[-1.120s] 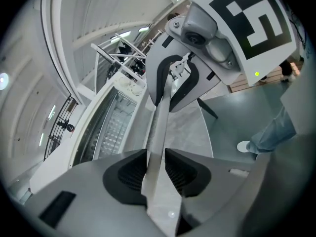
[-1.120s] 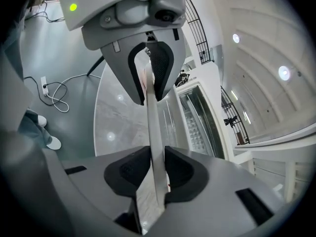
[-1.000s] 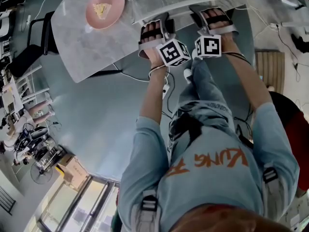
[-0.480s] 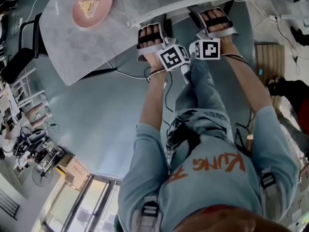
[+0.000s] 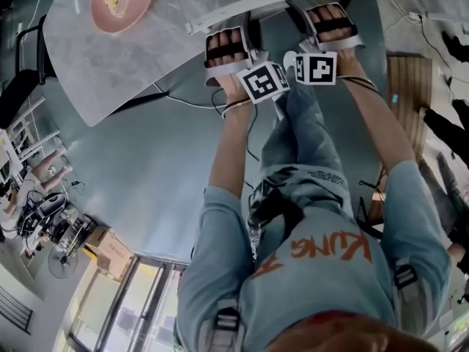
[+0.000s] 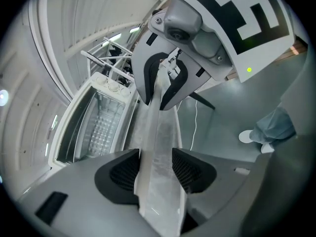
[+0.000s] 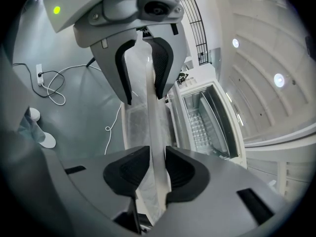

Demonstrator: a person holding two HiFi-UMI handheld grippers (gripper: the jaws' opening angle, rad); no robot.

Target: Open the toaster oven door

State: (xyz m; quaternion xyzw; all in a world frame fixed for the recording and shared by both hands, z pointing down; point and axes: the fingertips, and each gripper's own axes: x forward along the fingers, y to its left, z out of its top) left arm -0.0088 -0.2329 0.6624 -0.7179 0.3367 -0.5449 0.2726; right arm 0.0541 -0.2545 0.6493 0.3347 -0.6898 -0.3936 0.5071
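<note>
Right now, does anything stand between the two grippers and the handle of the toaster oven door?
Nothing visible does. The door handle lies between the jaws of both grippers. The right gripper is closed on it. The left gripper has just been opening its jaws, with the handle between them.

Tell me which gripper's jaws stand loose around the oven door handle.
The left gripper: its jaws have just been opening and now stand wide of the door handle that runs between them. The right gripper is clamped on it.
</note>
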